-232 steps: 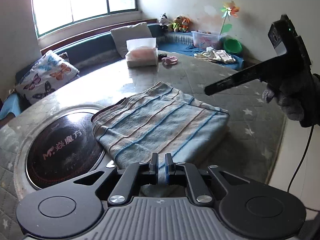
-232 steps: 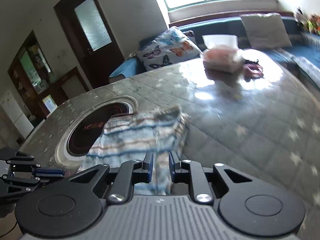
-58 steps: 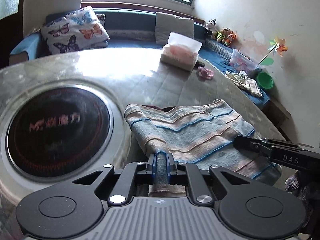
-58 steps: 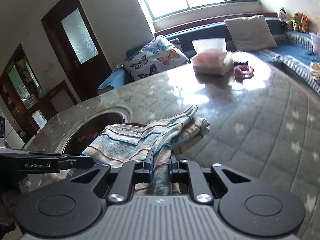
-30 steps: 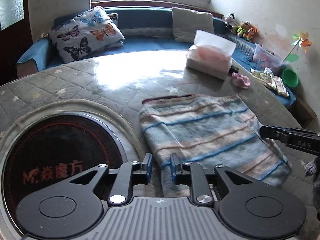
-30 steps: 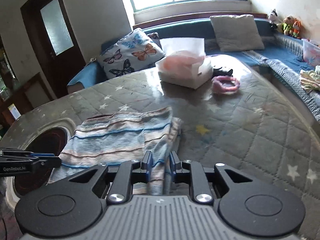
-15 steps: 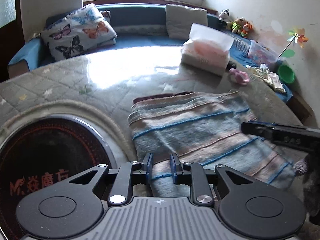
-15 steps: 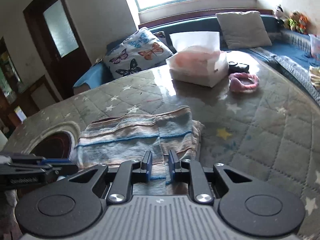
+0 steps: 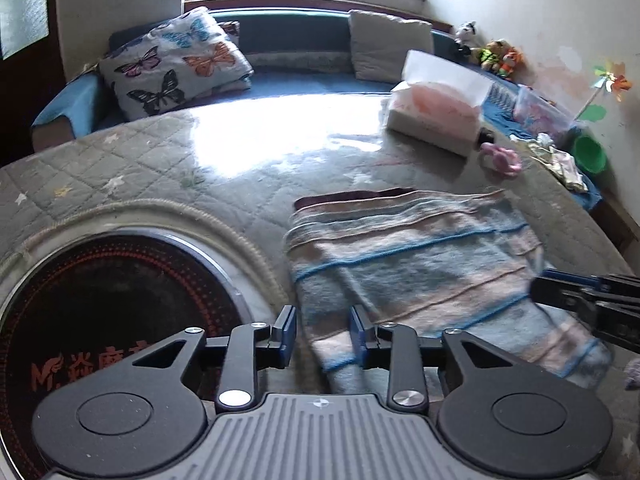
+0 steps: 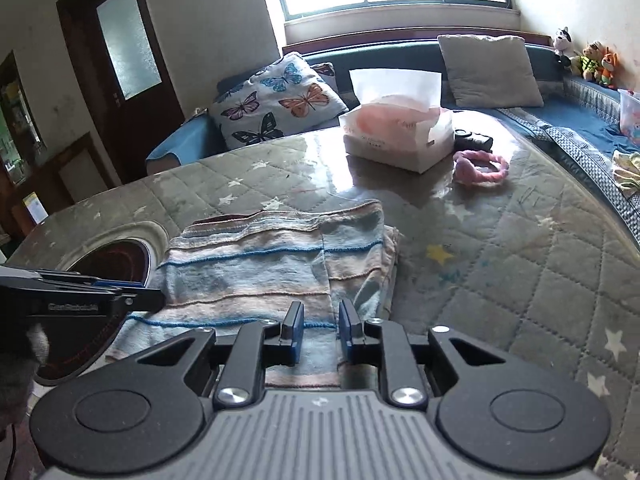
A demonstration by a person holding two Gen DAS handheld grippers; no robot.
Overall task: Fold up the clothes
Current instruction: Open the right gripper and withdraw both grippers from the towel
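Clothes here means one striped knit garment (image 9: 420, 264), lying flat in a folded rectangle on the quilted bench (image 9: 160, 168), between the round black cooktop (image 9: 100, 300) set into the bench on my left and bare quilting on my right.

Going left to right: my left tool (image 9: 322, 334) hovers at the garment's near left corner, its jaws parted and holding nothing, the cloth's corner showing in the gap between them. The cooktop's rim sits just beside that same edge. My right tool (image 10: 319, 332) hangs over the near edge further right, jaws likewise apart and empty, close to a doubled-over flap (image 10: 356, 252) stacked along the right side. Each tool reaches in from the side of the other's view, so the two flank the near edge.

As I read it, the long axis runs across me, left to right, parallel to the bench's near edge, with the stripes along it. The dark neckline or hem (image 9: 352, 196) faces the far edge, toward the tissue box (image 10: 396, 136). Both tools are about equally near. A flat rectangle like this fits either a fold just laid or one more halving still due; I can't tell which.
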